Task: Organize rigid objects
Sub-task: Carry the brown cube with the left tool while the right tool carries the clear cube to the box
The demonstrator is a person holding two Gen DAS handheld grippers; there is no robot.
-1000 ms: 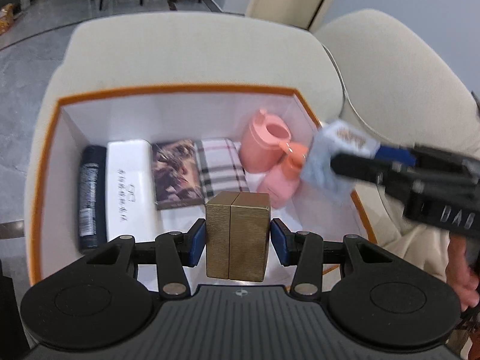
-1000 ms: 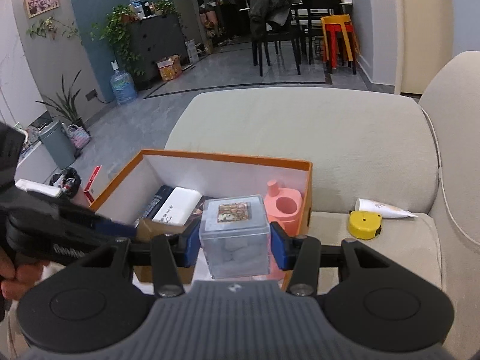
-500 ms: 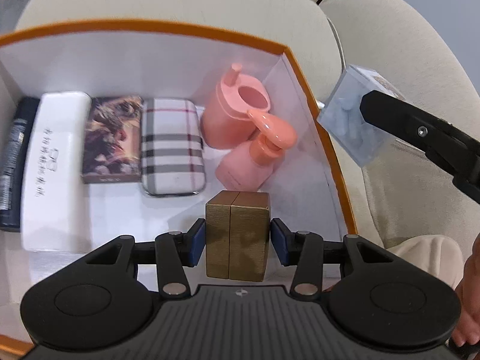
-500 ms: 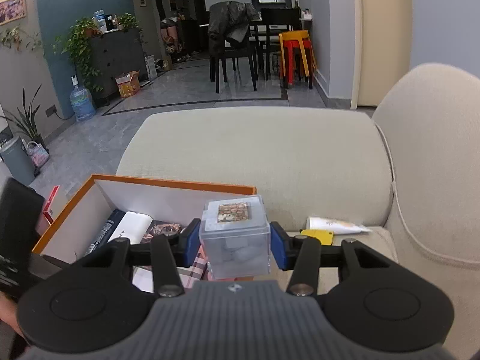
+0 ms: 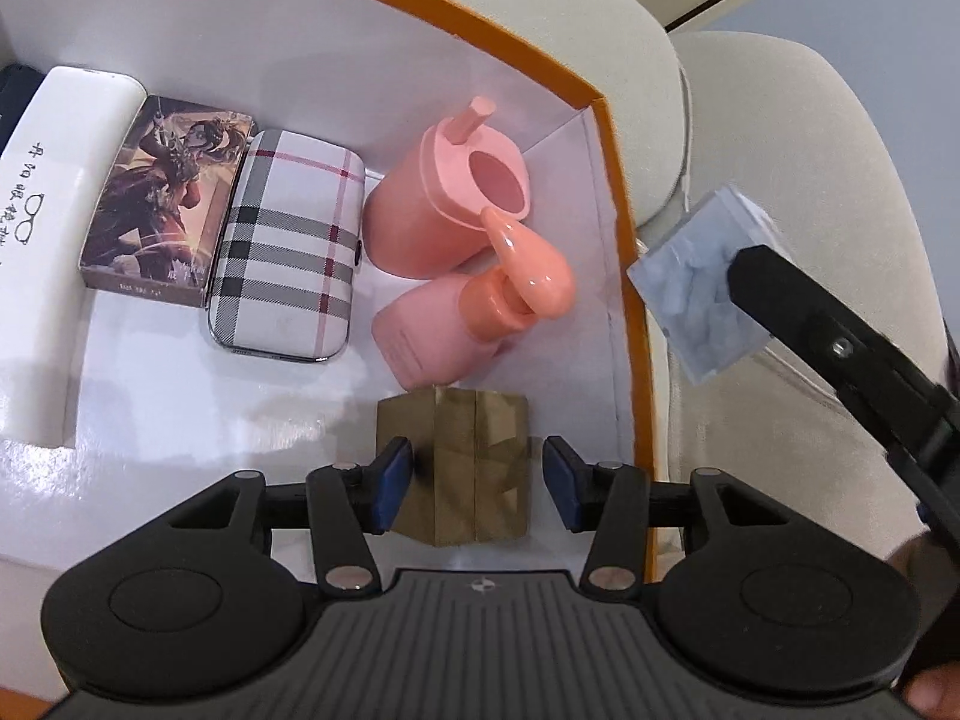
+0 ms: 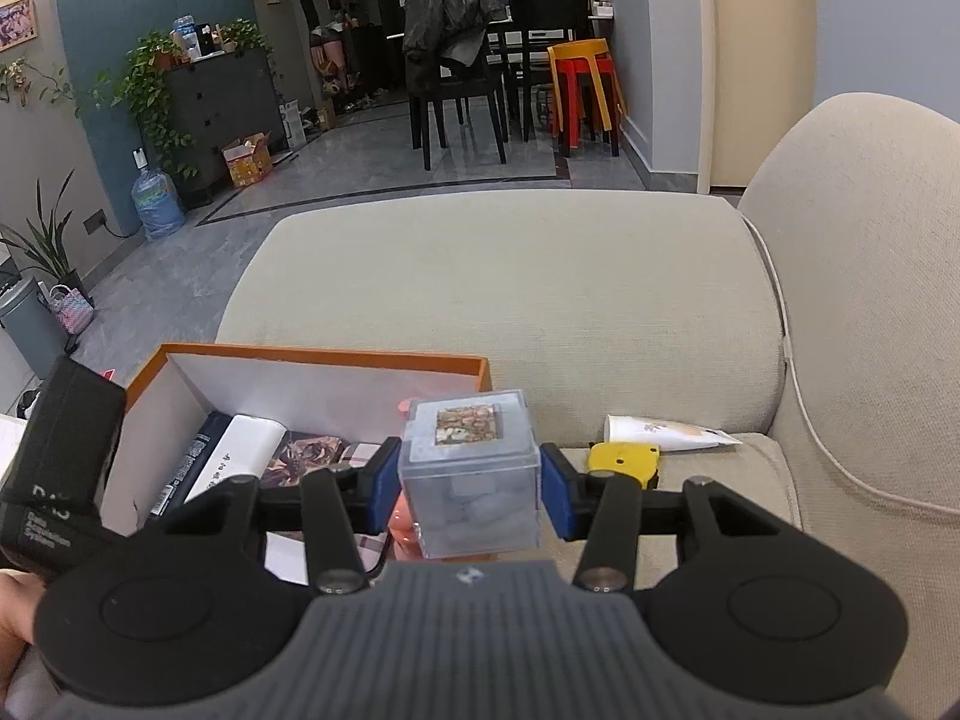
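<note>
My left gripper [image 5: 477, 492] is low inside the orange-rimmed white box [image 5: 624, 276], open around a gold box [image 5: 462, 468]. Its right pad stands clear of the gold box; the left pad is at its edge. The gold box sits on the box floor beside a pink pump bottle [image 5: 456, 324] and a pink cup [image 5: 444, 210]. My right gripper [image 6: 471, 495] is shut on a clear cube [image 6: 471, 492] of pale contents, held above the box's right edge; it also shows in the left wrist view [image 5: 702, 294].
In the box lie a plaid case [image 5: 288, 252], a picture-printed box [image 5: 162, 198], a white glasses case [image 5: 42, 180] and a dark item [image 6: 186, 474]. On the sofa seat [image 6: 720, 480] lie a yellow tape measure [image 6: 624, 459] and a white tube [image 6: 666, 432].
My left gripper lowered the gold box into the orange box and opened off it. My right gripper, holding the clear cube, rose and shifted right of the box.
</note>
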